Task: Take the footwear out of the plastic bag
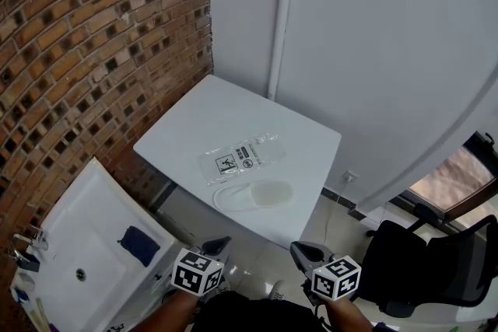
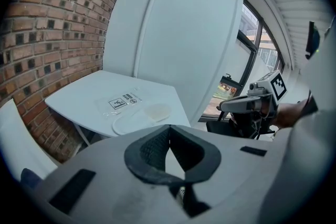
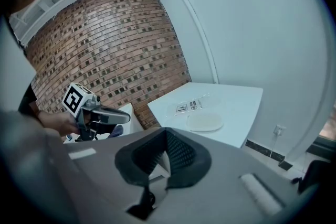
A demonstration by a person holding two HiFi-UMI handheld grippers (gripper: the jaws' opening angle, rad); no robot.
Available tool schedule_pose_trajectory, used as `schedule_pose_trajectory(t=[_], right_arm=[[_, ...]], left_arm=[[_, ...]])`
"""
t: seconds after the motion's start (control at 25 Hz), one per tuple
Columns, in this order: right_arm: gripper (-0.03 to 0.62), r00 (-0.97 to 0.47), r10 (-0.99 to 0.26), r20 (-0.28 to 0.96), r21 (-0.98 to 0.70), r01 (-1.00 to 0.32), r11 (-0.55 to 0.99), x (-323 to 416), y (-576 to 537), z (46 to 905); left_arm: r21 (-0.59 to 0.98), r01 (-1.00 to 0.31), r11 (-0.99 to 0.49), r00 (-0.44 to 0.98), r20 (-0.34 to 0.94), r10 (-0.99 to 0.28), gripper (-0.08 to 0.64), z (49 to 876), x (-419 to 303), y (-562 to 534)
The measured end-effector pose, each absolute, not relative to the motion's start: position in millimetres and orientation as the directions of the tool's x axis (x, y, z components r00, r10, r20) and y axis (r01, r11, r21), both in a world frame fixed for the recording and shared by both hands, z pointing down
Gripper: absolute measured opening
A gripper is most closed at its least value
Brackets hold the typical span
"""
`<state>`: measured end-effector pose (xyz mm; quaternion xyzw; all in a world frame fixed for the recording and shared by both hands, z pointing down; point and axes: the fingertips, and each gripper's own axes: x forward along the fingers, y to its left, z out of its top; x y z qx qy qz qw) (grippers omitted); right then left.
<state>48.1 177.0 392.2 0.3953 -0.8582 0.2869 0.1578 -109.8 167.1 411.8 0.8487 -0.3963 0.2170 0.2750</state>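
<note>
a grey moulded body is seen on the left tongs (image 1: 220, 244) and the right tongs (image 1: 299, 248), each fitted with black ribbed pads (image 2: 149, 148) and topped by a white cube (image 1: 196, 272) printed with black square markers. dark clothing is worn.

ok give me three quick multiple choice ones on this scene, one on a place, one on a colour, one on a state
1. Where does the white slipper lie?
A. on the floor
B. on the table, near the plastic bag
C. between a gripper's jaws

2. What colour is the table?
A. white
B. black
C. green

3. How do the jaws of the right gripper stand?
A. wide apart
B. shut on the bag
C. shut, with nothing between them

Answers:
1 B: the slipper rests on the tabletop, just on the near side of the bag.
2 A: the top is plain white.
3 C: the right gripper view shows its pads meeting, well short of the table.
</note>
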Motion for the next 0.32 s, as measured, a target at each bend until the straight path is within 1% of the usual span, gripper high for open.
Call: schedule_pose_trajectory(t=[0.32], right_arm=[[0.000, -0.640, -0.582, 0.501, -0.358, -0.766, 0.534, 47.7, 179.9, 391.2]], left_arm=[[0.291, -0.794, -0.533, 0.589, 0.585, -0.558, 0.008, 410.5, -110.3, 167.9]])
